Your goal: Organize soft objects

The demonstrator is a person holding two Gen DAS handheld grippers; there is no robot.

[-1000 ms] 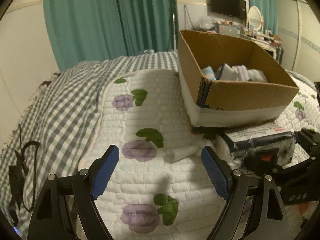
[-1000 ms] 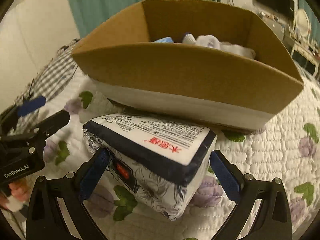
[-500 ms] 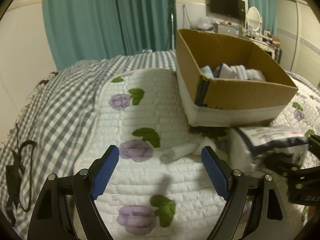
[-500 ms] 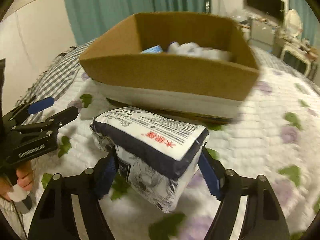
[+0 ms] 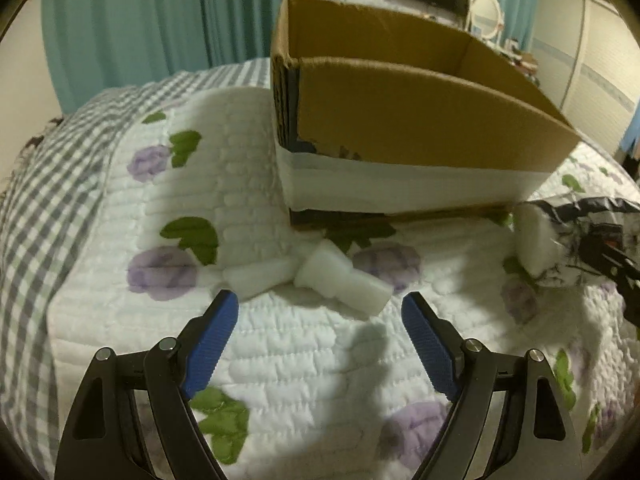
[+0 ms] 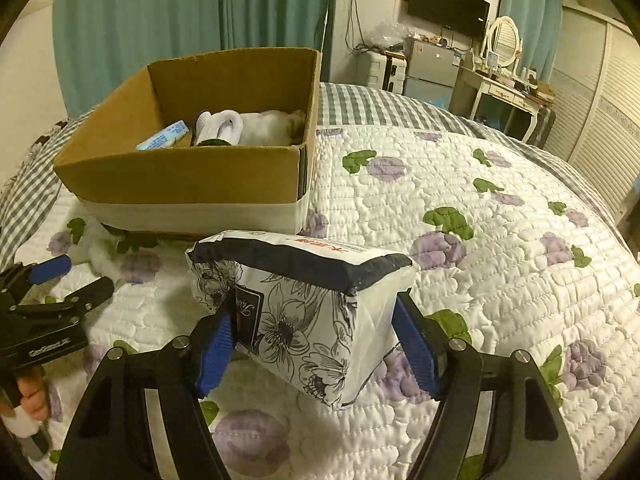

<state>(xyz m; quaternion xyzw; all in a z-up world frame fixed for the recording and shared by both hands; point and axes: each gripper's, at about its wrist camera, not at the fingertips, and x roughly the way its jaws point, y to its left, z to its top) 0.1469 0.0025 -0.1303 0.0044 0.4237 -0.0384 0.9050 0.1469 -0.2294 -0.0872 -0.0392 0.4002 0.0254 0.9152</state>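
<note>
Underneath everything, the bed (image 6: 500, 240) carries a white quilt printed with purple flowers and green leaves, and a grey checked cover shows along its left and far edges. On the quilt sits the cardboard box (image 6: 180, 176), open at the top, its lower walls banded in white. Inside, toward the far wall, lie a blue-and-white packet (image 6: 162, 141), rolled white pieces (image 6: 222, 126) and a pale soft heap to their right. Just near of the box, the tissue pack (image 6: 304, 312), white with black flower drawings and a dark band on top, is pinched between the blue pads of the right hand-held gripper (image 6: 316, 344) and appears raised off the quilt. To the left, the left hand-held gripper (image 5: 320, 340) is spread wide with nothing between its pads. Just beyond its tips, two white foam blocks (image 5: 340, 280) lie touching on the quilt, near the box's near-left corner.
</note>
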